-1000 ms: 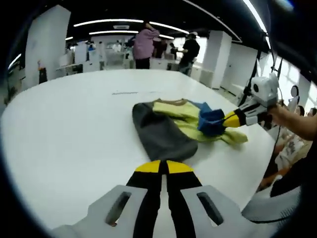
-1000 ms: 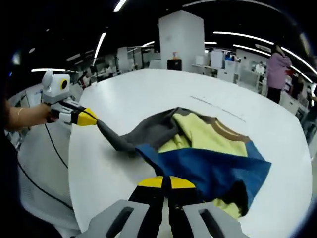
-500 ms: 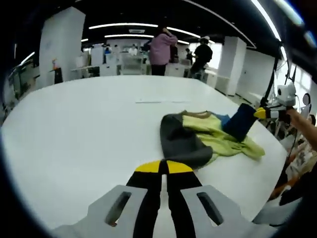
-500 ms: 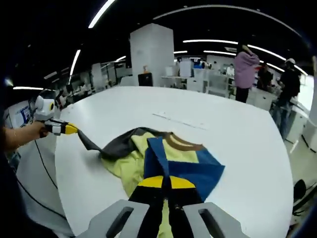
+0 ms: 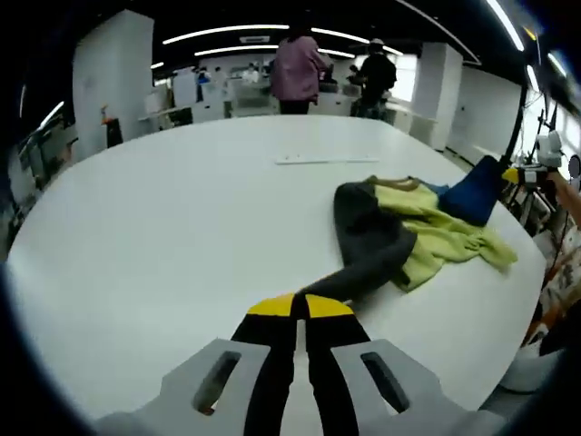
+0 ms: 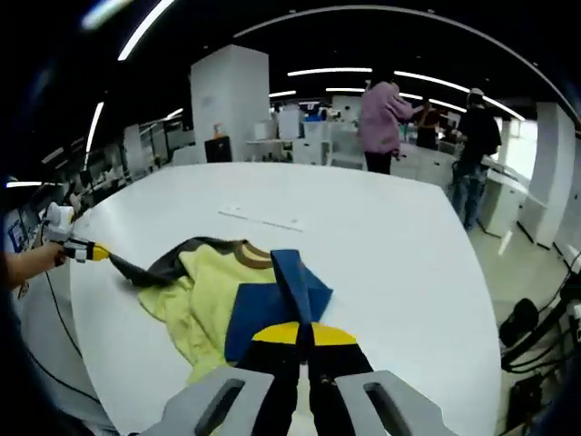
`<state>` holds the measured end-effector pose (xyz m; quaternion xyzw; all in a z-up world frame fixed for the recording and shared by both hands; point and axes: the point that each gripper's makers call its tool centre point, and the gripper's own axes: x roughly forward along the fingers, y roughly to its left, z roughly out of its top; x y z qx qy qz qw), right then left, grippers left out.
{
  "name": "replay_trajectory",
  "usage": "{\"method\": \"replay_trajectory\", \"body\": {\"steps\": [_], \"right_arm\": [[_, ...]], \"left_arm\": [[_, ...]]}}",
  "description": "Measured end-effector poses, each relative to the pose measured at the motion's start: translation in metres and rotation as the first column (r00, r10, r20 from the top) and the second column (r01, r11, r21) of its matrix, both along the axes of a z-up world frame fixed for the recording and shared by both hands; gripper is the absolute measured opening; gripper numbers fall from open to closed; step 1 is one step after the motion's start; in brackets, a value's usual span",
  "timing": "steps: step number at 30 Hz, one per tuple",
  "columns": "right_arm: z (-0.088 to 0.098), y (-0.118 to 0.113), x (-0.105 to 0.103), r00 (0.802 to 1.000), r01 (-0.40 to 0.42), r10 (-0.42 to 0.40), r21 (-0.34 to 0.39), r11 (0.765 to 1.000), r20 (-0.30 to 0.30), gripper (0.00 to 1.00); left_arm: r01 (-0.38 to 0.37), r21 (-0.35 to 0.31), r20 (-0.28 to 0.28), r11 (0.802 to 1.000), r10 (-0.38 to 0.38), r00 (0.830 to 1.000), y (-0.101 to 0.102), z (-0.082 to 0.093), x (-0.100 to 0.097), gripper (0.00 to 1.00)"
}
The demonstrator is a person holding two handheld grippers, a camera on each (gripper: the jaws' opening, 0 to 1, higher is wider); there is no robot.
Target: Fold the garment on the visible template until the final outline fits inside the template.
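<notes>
A grey, yellow and blue garment (image 5: 399, 227) lies crumpled on the white round table (image 5: 163, 236). Its grey sleeve (image 5: 359, 272) stretches down to my left gripper (image 5: 295, 307), which is shut on its end. In the right gripper view the blue sleeve (image 6: 290, 277) runs from the yellow body (image 6: 204, 291) into my right gripper (image 6: 298, 334), shut on it. The right gripper (image 5: 516, 174) appears at the far right of the left gripper view, holding the blue cloth. The left gripper (image 6: 91, 252) appears at the left of the right gripper view, holding the grey sleeve (image 6: 136, 270). A pale strip of marking (image 5: 313, 160) lies beyond the garment.
The same pale strip (image 6: 259, 218) lies on the table behind the garment. A person in a pink top (image 6: 381, 113) and another in black (image 6: 477, 136) stand past the far table edge. Desks and white pillars (image 6: 227, 100) fill the background. The table edge runs close on the right (image 5: 508, 300).
Both grippers have drawn back from the garment in opposite directions, each keeping its sleeve. The grey and blue sleeves are now pulled out longer, and the garment looks smaller and farther off.
</notes>
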<state>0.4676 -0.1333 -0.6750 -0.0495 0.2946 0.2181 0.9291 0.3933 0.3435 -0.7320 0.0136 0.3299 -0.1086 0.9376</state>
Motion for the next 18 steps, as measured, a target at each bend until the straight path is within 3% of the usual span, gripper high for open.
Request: {"method": "replay_trajectory", "body": {"steps": [11,18], "right_arm": [[-0.022,-0.059,-0.004,0.991,0.13,-0.133,-0.098,0.987,-0.018,0.0],[-0.035,-0.091,-0.013,0.969,0.236,-0.241,-0.092,0.967,-0.056,0.0]], "left_arm": [[0.003,0.018,-0.108,1.0,-0.001,0.994,0.012,-0.024,-0.016,0.0],[-0.007,0.015,-0.144,1.0,0.009,0.99,0.018,-0.031,-0.021,0.0]]}}
